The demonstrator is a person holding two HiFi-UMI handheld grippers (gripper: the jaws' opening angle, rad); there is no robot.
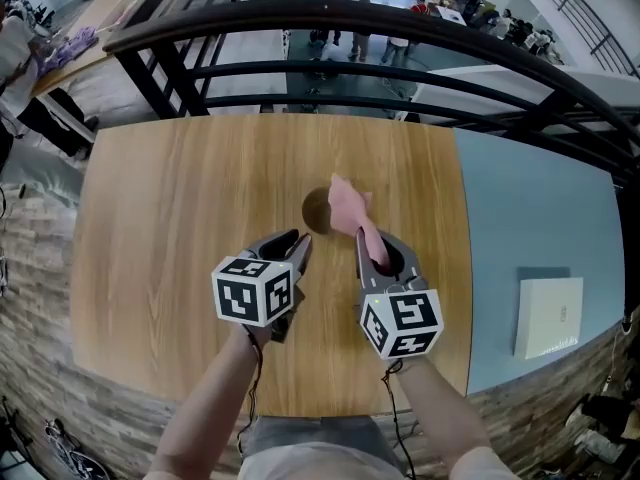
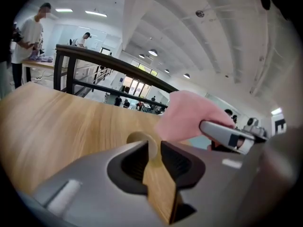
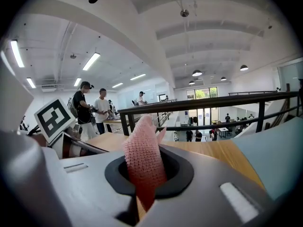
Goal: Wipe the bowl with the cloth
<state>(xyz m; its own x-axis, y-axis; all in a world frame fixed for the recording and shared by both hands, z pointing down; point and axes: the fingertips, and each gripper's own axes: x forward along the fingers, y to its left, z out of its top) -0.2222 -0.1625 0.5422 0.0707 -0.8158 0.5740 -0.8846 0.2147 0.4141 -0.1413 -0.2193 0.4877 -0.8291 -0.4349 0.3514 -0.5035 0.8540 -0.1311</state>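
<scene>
Right gripper, close below us, clamps the pink cloth between its jaws, loose end standing just beside the small brown bowl on the wooden table, seemingly poised to wipe. Left gripper points at the bowl from just short of it, jaws parted with nothing held between them, probably to steady it.

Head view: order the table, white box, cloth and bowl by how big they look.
1. table
2. white box and cloth: about alike; the cloth is held up nearer the camera, so unranked
3. bowl, partly hidden by the cloth
</scene>
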